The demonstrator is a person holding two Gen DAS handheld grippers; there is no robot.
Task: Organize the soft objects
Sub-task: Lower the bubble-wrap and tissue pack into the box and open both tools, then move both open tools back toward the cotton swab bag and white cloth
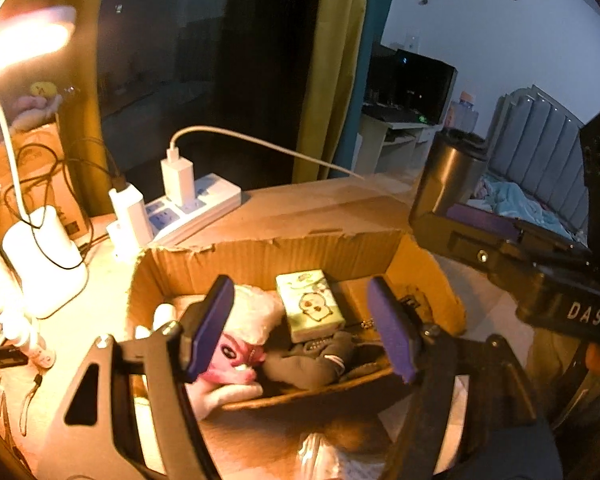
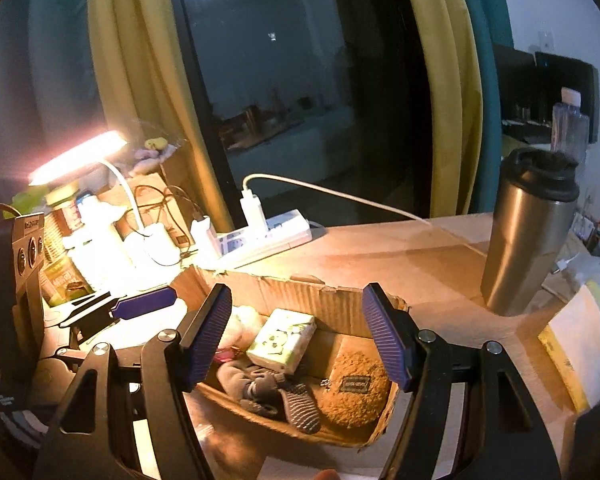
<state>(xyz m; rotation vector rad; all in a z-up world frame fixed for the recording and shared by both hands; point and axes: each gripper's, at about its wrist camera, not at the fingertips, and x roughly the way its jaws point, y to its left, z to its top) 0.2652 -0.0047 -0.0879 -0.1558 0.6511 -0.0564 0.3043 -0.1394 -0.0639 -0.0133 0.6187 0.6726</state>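
Observation:
An open cardboard box (image 1: 284,256) (image 2: 312,292) sits on the desk. Inside lie a pink and white plush toy (image 1: 244,344), a green tissue pack (image 1: 310,304) (image 2: 282,338), a dark grey sock (image 1: 316,360) (image 2: 268,392) and a brown fuzzy pouch (image 2: 352,388). My left gripper (image 1: 300,332) is open and empty, hovering over the box's near side. My right gripper (image 2: 300,340) is open and empty above the box; its body also shows in the left wrist view (image 1: 540,276). The left gripper's finger (image 2: 144,308) shows left of the box.
A lit desk lamp (image 1: 24,36) (image 2: 80,156), a white power strip (image 1: 192,208) (image 2: 268,240) with chargers and cables stand behind the box. A steel tumbler (image 2: 528,236) (image 1: 448,176) stands at the right. A cardboard sheet (image 2: 400,248) covers the desk. A bed (image 1: 532,196) lies beyond.

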